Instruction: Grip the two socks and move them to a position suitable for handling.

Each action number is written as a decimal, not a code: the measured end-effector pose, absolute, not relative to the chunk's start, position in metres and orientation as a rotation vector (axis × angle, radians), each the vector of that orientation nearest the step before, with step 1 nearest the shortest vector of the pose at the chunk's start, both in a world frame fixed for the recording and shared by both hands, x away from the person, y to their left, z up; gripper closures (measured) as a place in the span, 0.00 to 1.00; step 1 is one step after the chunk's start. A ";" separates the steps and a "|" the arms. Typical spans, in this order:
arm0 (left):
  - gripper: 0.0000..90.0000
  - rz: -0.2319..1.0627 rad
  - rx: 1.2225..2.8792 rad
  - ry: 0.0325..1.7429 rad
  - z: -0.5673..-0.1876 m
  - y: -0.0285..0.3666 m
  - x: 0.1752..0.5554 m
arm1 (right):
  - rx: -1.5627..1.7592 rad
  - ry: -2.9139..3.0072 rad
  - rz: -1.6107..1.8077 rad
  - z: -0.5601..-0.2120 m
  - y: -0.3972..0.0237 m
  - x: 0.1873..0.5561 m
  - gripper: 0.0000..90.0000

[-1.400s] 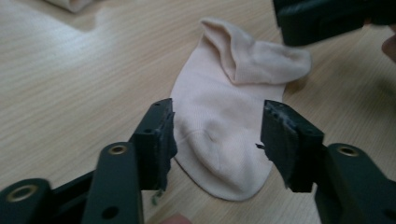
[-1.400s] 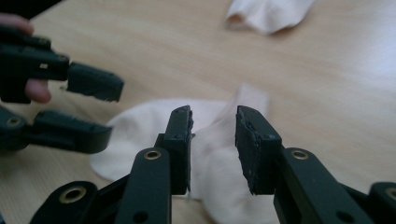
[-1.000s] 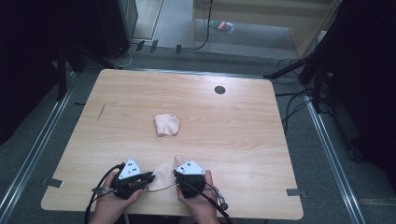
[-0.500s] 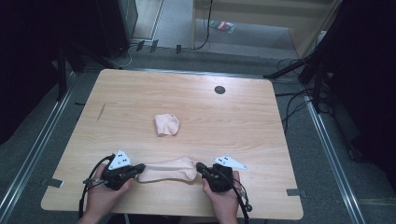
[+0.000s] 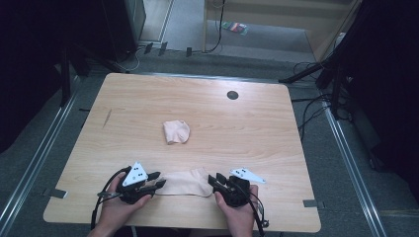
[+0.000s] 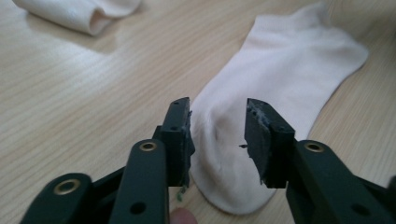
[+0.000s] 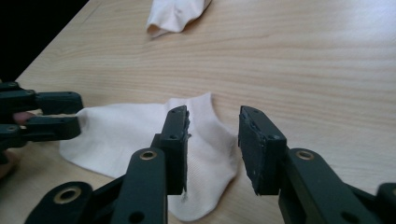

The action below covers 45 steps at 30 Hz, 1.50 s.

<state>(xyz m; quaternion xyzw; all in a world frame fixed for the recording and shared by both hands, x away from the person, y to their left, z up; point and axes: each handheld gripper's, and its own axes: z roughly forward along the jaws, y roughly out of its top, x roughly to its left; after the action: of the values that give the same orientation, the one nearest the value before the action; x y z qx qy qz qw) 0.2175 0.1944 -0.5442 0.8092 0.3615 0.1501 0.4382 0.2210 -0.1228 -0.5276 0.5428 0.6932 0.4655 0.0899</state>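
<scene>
two socks – one flat sock (image 5: pixel 184 182), one bunched sock (image 5: pixel 176 131) (grippers parted)

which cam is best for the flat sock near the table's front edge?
Left gripper view: the flat sock lies lengthwise, toe to cuff. Right gripper view has it partly behind the fingers; high view shows it small, between both grippers.

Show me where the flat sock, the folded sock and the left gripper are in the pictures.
flat sock (image 5: pixel 185 181), high view, middle of its fabric.
folded sock (image 5: pixel 176 131), high view, centre of the bundle.
left gripper (image 6: pixel 218 128), left gripper view, midway between its open fingertips.
</scene>
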 end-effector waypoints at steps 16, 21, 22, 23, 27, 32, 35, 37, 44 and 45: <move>0.38 0.462 1.689 1.078 -0.547 0.247 0.236 | 1.365 2.059 1.351 -0.493 -0.086 0.272 0.54; 0.31 0.482 1.657 1.137 -0.546 0.259 0.238 | 1.280 2.083 1.337 -0.486 -0.063 0.294 0.49; 0.27 0.485 1.653 1.161 -0.546 0.262 0.239 | 1.260 2.105 1.319 -0.486 -0.052 0.307 0.47; 0.24 0.489 1.655 1.172 -0.546 0.262 0.240 | 1.263 2.110 1.312 -0.486 -0.048 0.312 0.47; 0.19 0.484 1.665 1.179 -0.547 0.264 0.241 | 1.253 2.125 1.269 -0.489 -0.034 0.335 0.45; 0.13 0.472 1.675 1.205 -0.550 0.262 0.243 | 1.252 2.171 1.215 -0.495 -0.009 0.366 0.41; 0.13 0.456 1.677 1.208 -0.550 0.264 0.244 | 1.290 2.162 1.178 -0.500 -0.004 0.382 0.42; 0.13 0.446 1.672 1.216 -0.550 0.264 0.244 | 1.324 2.163 1.148 -0.505 -0.003 0.392 0.42; 0.14 0.451 1.689 1.215 -0.551 0.262 0.244 | 1.378 2.187 1.067 -0.523 -0.001 0.408 0.45; 0.15 0.450 1.692 1.215 -0.551 0.262 0.244 | 1.380 2.193 1.057 -0.526 -0.001 0.410 0.47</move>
<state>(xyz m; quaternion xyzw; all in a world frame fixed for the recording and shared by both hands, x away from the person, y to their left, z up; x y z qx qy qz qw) 0.2444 0.2617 -0.5511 0.6947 0.4991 0.1847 0.4839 0.4095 -0.0006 -0.5259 0.4861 0.7721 0.3720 0.1709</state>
